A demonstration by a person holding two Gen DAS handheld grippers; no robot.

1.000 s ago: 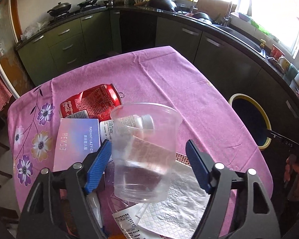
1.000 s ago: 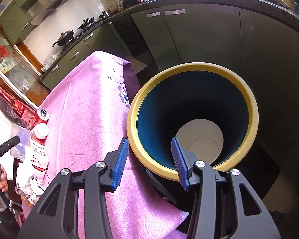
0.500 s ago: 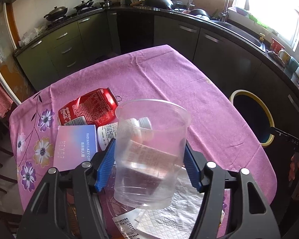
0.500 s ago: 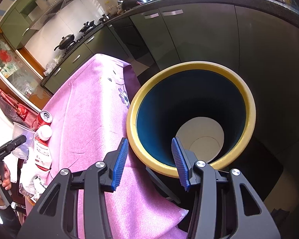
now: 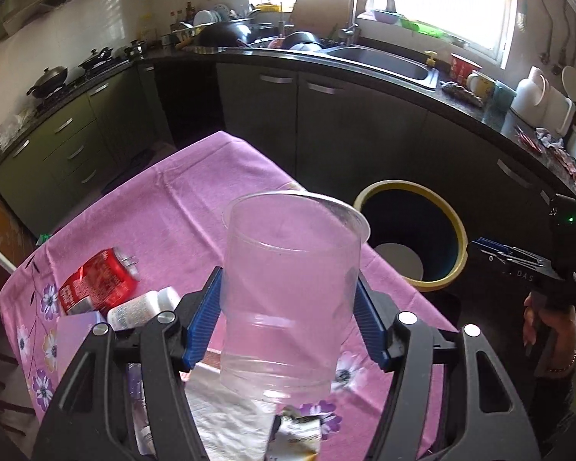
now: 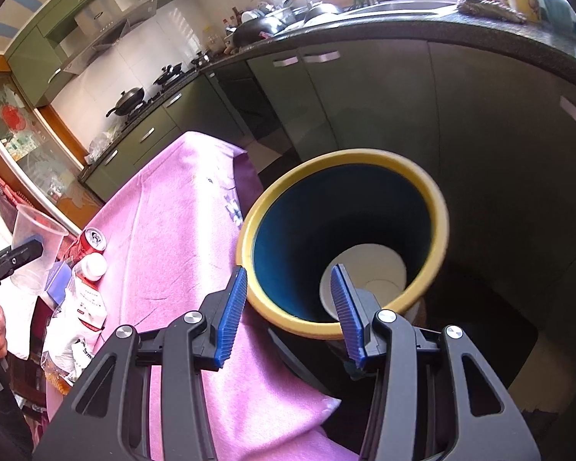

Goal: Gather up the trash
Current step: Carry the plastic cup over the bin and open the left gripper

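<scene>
The left gripper [image 5: 290, 319] clamps a clear plastic cup [image 5: 292, 292] between its blue pads, its jaws having just closed in on the cup's sides, and holds it upright in the air above the pink flowered tablecloth [image 5: 196, 196]. On the cloth below and to the left lie a crushed red soda can [image 5: 98, 286], a small white bottle [image 5: 142, 307], a pale booklet [image 5: 75, 342] and a white paper napkin [image 5: 226, 418]. The right gripper [image 6: 290, 311] hangs with its jaws apart and nothing between them, just over the near rim of the yellow-rimmed bin [image 6: 434, 199] that stands on the floor beside the table, a white disc [image 6: 368, 269] visible at its bottom.
</scene>
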